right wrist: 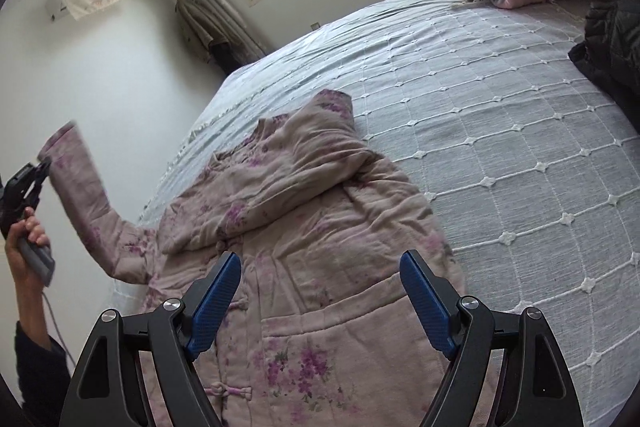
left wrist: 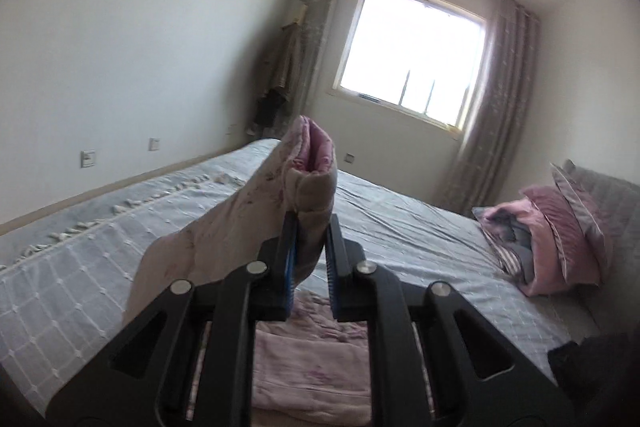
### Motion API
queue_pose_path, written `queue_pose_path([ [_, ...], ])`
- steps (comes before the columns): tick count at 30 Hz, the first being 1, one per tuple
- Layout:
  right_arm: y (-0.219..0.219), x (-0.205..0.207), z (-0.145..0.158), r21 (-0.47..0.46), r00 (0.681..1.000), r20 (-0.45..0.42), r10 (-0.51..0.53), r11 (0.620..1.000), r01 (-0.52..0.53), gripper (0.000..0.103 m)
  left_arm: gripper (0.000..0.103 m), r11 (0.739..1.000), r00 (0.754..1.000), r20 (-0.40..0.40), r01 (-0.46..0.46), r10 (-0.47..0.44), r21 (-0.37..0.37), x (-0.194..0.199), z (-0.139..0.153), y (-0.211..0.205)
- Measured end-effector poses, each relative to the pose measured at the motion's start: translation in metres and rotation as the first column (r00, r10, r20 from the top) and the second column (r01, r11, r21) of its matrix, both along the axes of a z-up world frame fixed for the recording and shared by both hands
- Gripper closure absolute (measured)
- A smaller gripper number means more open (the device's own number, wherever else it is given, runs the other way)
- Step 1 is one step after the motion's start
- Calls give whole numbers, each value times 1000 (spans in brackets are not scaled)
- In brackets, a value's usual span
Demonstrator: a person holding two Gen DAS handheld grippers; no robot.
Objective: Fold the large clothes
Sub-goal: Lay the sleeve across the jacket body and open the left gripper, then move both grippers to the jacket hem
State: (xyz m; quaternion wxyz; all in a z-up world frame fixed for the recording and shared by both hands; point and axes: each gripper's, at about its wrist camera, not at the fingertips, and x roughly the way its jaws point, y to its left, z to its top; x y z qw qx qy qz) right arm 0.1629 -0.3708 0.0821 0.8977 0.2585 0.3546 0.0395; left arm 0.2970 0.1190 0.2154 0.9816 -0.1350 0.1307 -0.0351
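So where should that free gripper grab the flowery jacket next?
Probably the right gripper, open above the padded floral jacket, should pinch the hem edge nearest it, coming straight down. The left gripper already holds the sleeve cuff raised.

Floral padded jacket (right wrist: 304, 247) spread on bed, one sleeve (right wrist: 76, 195) raised

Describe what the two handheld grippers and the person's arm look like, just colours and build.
Both are matte black plastic linkages with round silver pivot pins and ridged blue pads on the fingers. The right gripper shows long blue pads. The left gripper has the same build. In the right wrist view, a bare hand grips a grey handle trailing a grey cable, with a dark sleeve.
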Motion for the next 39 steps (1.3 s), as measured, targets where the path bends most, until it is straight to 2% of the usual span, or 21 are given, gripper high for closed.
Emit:
queue_pose_path([
  [3,-11,-3,1,57,1000,2,-12,998,12,20,88,993,992,-58,116,-113,37,21,-30,-81],
  [7,-19,-5,4,81,1000,16,-22,997,21,20,88,980,969,-180,186,-171,71,44,-83,-159],
  [9,-22,-7,5,74,999,15,-32,997,31,20,89,977,945,-267,208,-188,49,58,-116,-183],
  [11,-26,-8,5,73,999,14,-41,997,40,20,89,976,936,-296,211,-188,48,62,-137,-200],
  [15,-34,-11,6,91,999,20,-50,995,47,20,87,972,923,-334,226,-191,68,61,-159,-217],
  [24,-41,-12,6,98,998,21,-57,994,55,20,87,968,913,-358,236,-193,82,56,-182,-250],
  [25,-40,-12,5,98,998,21,-55,994,53,20,84,965,909,-365,247,-199,90,55,-187,-253],
  [26,-39,-11,5,98,998,21,-52,994,50,20,80,959,898,-382,271,-219,88,54,-193,-257],
  [28,-40,-11,5,98,999,20,-51,994,49,20,61,930,834,-469,362,-291,65,55,-210,-268],
  [29,-40,-11,5,99,999,20,-50,994,48,20,61,914,790,-520,403,-324,41,56,-216,-272],
  [30,-41,-11,5,98,999,19,-50,994,48,20,61,914,767,-545,406,-340,1,54,-215,-272],
  [31,-42,-11,4,96,998,17,-52,994,51,20,61,916,765,-534,398,-360,-47,51,-209,-268],
  [32,-43,-11,4,93,998,15,-57,994,56,20,60,908,762,-509,405,-400,-106,46,-201,-264],
  [33,-44,-11,3,88,998,13,-61,994,60,20,54,891,756,-480,429,-445,-149,42,-189,-262],
  [34,-44,-11,3,81,998,11,-64,995,63,20,46,889,763,-465,436,-449,-142,41,-179,-262],
  [36,-45,-10,2,77,998,6,-65,995,64,20,44,904,799,-444,423,-406,-66,43,-163,-267],
  [37,-45,-9,1,79,998,3,-63,995,63,20,44,908,805,-446,417,-391,-45,47,-161,-268],
  [38,-44,-8,0,81,998,-1,-59,995,59,20,44,912,801,-466,409,-376,-32,53,-163,-269],
  [39,-44,-8,-1,81,998,-4,-56,995,56,20,44,916,785,-504,399,-360,-32,60,-169,-268],
])
